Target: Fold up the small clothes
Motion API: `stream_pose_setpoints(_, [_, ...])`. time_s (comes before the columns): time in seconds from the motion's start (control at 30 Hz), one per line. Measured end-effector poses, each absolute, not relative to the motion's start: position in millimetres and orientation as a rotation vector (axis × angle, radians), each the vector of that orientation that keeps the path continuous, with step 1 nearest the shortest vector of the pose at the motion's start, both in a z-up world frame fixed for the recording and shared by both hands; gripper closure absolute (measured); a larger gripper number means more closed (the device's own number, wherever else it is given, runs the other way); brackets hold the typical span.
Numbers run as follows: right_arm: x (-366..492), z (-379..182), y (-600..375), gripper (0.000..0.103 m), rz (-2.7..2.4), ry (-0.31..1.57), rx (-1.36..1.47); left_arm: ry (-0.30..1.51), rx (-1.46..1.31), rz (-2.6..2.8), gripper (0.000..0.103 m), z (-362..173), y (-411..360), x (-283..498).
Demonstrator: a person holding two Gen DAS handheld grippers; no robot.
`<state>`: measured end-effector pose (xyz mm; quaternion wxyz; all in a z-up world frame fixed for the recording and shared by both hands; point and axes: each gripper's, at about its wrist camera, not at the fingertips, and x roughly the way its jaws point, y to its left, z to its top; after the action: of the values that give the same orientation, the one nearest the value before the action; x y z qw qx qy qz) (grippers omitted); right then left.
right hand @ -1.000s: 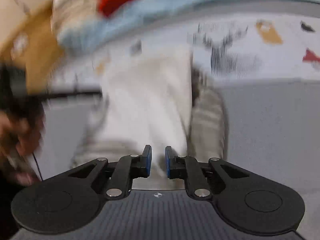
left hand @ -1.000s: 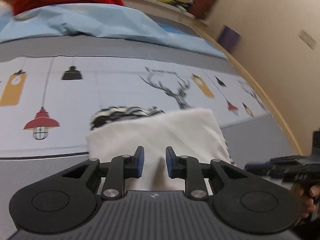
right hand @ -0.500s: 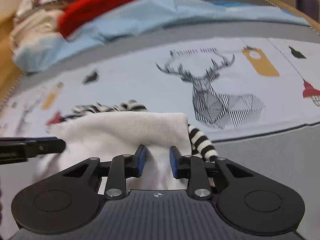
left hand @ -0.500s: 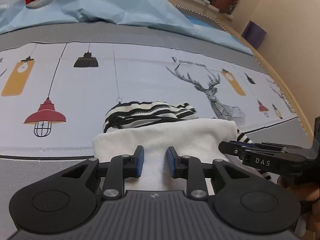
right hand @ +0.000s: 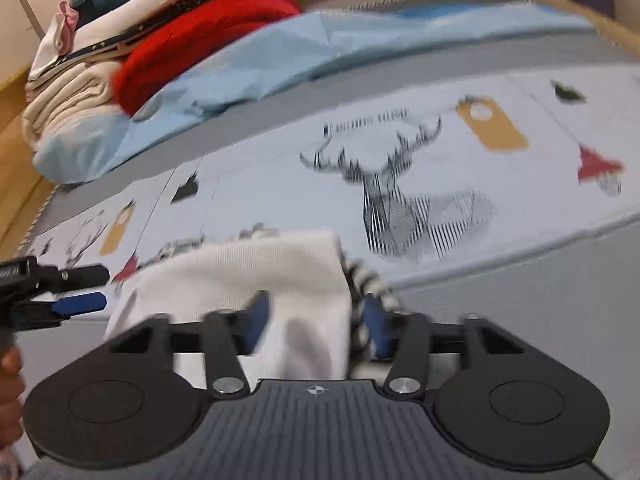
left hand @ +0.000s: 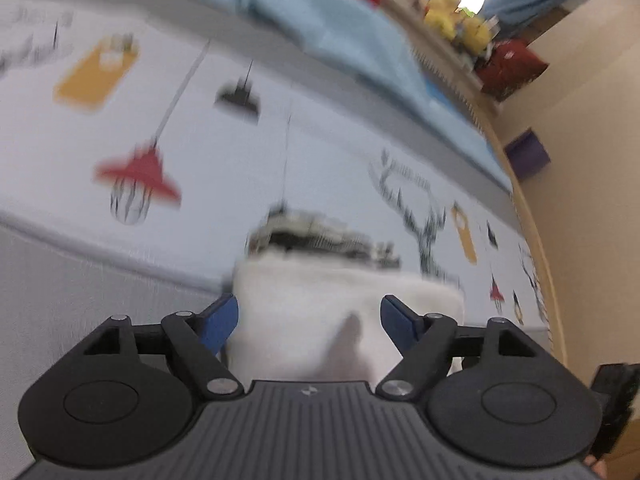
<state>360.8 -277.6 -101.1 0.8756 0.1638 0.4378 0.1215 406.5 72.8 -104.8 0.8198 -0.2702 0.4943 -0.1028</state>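
We are seeing a white garment [right hand: 240,276] showing black-and-white striped trim [right hand: 366,280], lying on a pale bedsheet [right hand: 280,176] printed with a black line-drawn deer [right hand: 400,192], red lamps [left hand: 138,172] and mustard tags [left hand: 96,76].

the white garment [right hand: 240,276] is soft ribbed knit cloth, matt. the bedsheet [right hand: 280,184] under it is smooth printed cotton. the red blanket [right hand: 200,44] looks fuzzy. the left gripper [left hand: 310,320] is matt black plastic with blue pads and shiny metal rivets.

no legible text, lettering above deer print [right hand: 400,192] too blurred
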Motion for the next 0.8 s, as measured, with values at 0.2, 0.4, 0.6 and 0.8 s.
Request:
stream_pose_setpoints(0.2, [344, -143, -303, 0.039, 0.291, 1.102, 0.449, 1.192, -0.766, -0.218, 0.019, -151, 78, 410])
stream_pose_setpoints(0.4, [346, -145, -301, 0.040, 0.300, 1.113, 0.505, 1.128, -0.711, -0.245, 0.035, -149, 63, 421])
stream_pose_setpoints(0.6, [358, -143, -293, 0.084, 0.308, 1.067, 0.552, 0.967, -0.576, -0.301, 0.057, -115, 61, 435])
stream_pose_setpoints(0.8, [375, -125, -270, 0.089, 0.287, 0.920, 0.576, 0.797, -0.454, -0.155, 0.037, -76, 71, 433])
